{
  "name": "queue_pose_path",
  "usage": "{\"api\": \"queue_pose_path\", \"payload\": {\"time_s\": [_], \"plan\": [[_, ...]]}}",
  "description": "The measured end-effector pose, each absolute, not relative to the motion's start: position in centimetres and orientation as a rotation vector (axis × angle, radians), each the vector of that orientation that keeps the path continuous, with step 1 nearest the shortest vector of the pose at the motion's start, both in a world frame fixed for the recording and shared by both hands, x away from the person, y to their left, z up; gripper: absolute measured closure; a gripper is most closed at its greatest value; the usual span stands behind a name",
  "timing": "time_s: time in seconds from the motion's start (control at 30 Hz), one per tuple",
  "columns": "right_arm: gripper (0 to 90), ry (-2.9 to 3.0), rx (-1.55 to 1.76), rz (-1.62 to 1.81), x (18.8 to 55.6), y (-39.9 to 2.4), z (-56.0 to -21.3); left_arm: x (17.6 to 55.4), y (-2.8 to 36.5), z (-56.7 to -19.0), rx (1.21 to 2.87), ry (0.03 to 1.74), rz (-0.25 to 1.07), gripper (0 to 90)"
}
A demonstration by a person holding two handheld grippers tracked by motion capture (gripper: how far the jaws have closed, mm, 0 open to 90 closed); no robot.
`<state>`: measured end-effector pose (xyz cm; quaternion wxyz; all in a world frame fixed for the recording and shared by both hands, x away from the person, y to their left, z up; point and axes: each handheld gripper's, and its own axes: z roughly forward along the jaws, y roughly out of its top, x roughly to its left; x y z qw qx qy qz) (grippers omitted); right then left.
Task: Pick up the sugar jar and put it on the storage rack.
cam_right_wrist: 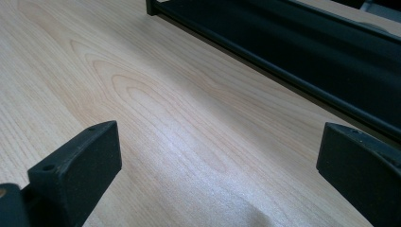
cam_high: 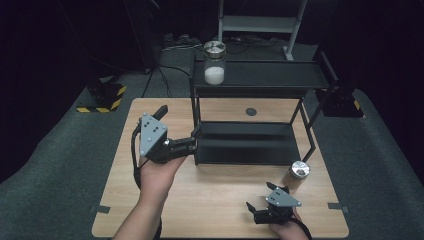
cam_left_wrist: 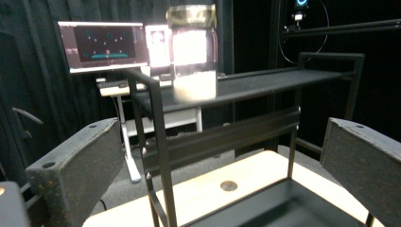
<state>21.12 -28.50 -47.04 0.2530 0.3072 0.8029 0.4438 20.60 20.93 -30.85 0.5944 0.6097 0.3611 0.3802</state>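
Currently the left claw (cam_high: 194,142) sits at the left front corner of the black two-tier shelf (cam_high: 260,80), level with its lower tier, jaws spread wide with nothing between them. In the left gripper view the shelf's corner post stands between the spread jaws but apart from both. Glass jar (cam_high: 215,62) with a metal lid, partly filled with white powder, stands upright on the top tier, toward its left end, well above and beyond the left claw. Right claw (cam_high: 256,211) rests low over the tabletop (cam_high: 215,195) near its front right edge, jaws likewise wide apart and empty; bare wood lies between them. Second, small metal-lidded jar (cam_high: 299,172) stands on the tabletop just beside the shelf's right front leg, near the right claw, not touched.
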Motion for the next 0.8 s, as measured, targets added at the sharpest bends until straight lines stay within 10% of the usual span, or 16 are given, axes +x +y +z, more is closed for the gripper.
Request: {"api": "queue_pose_path", "payload": {"time_s": [0.8], "plan": [[0.0, 2.179, 0.829, 1.199, 21.0, -28.4, -47.1, 17.3, 23.1, -37.0, 1.511, 0.860, 0.864, 0.4]]}}
